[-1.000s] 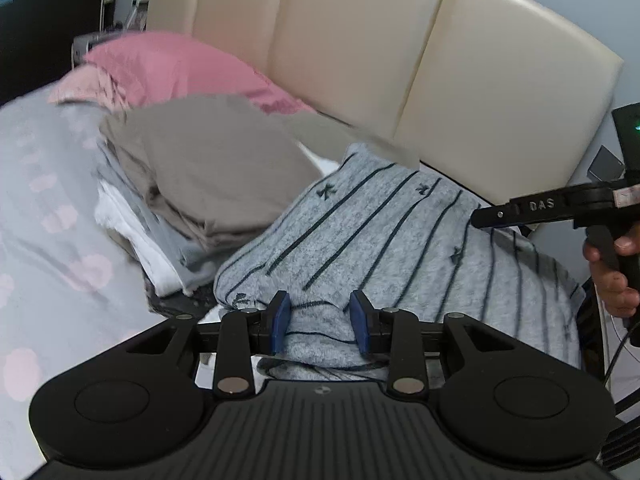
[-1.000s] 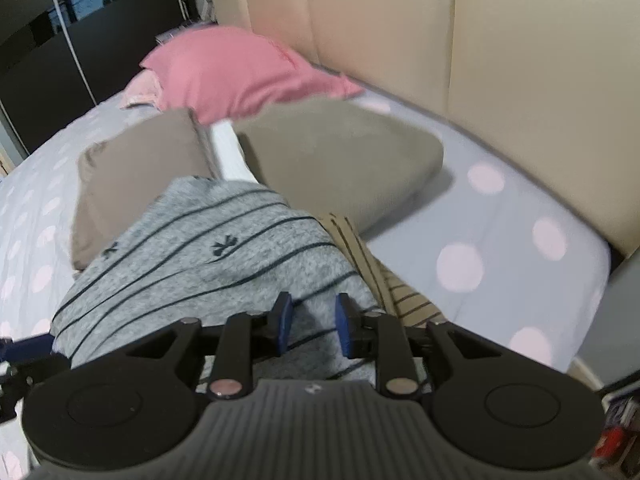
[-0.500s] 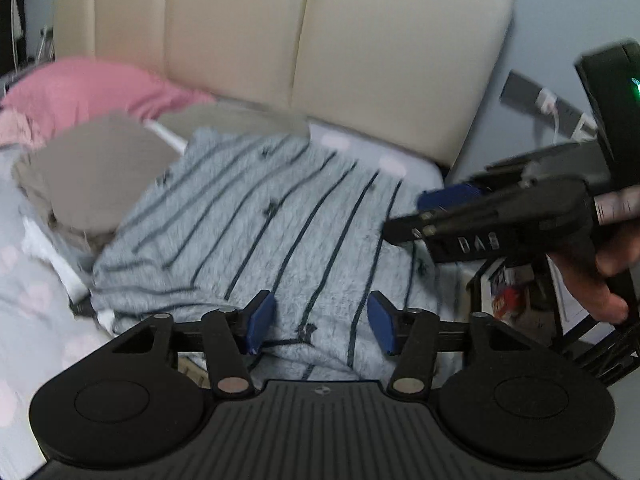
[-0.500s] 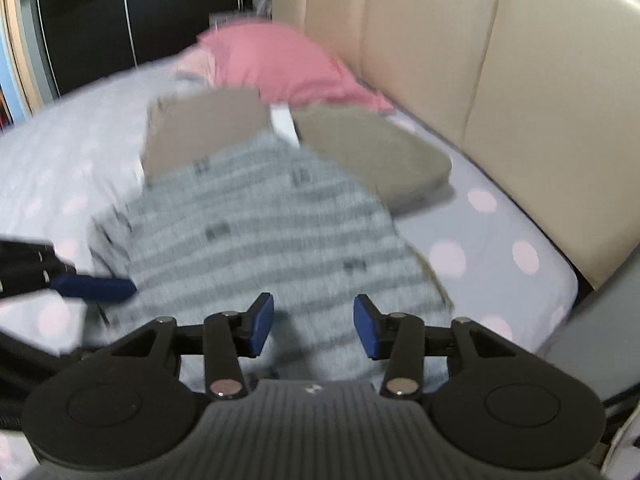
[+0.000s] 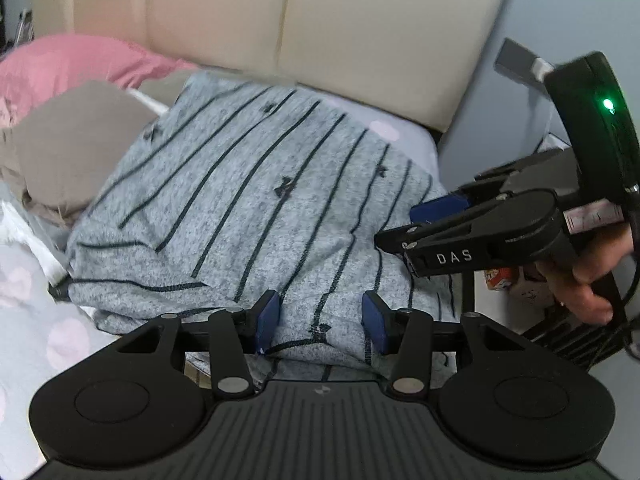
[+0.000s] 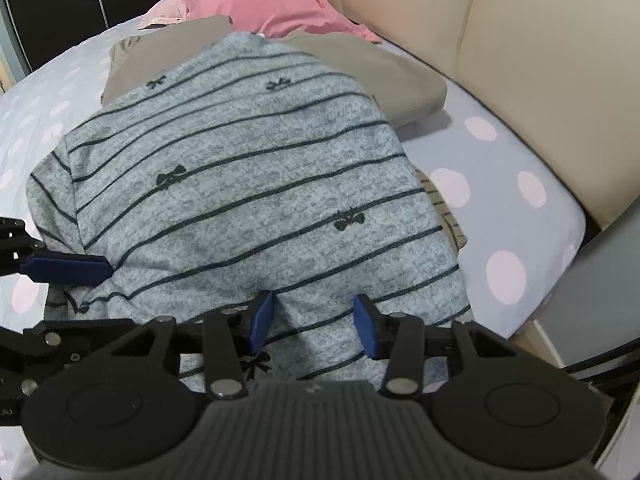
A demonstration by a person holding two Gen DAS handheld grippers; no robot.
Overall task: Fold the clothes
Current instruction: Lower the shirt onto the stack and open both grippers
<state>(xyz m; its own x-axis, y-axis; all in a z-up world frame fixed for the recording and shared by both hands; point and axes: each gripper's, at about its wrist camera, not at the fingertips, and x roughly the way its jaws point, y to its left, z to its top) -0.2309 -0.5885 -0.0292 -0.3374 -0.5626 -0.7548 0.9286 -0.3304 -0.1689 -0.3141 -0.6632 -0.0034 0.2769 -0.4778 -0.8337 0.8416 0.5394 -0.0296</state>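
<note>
Two claws now stand released: left claw [image 5: 319, 322] and right claw [image 6: 314, 326] both show parted pads with nothing between them, where a second ago each was narrower and pressed at the fabric. Grey striped top [image 6: 248, 184] lies as a compact folded block on the bed [image 6: 492, 168], overlapping the taupe folded garments [image 6: 384, 72] beside the pink pillow [image 6: 260, 0]. Judgement: this piece looks folded and let go; neatness of hidden edges unclear.

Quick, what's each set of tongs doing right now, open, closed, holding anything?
Left tongs: open, empty, over the grey striped knit garment.
Right tongs: open, empty, over the same garment.
</note>
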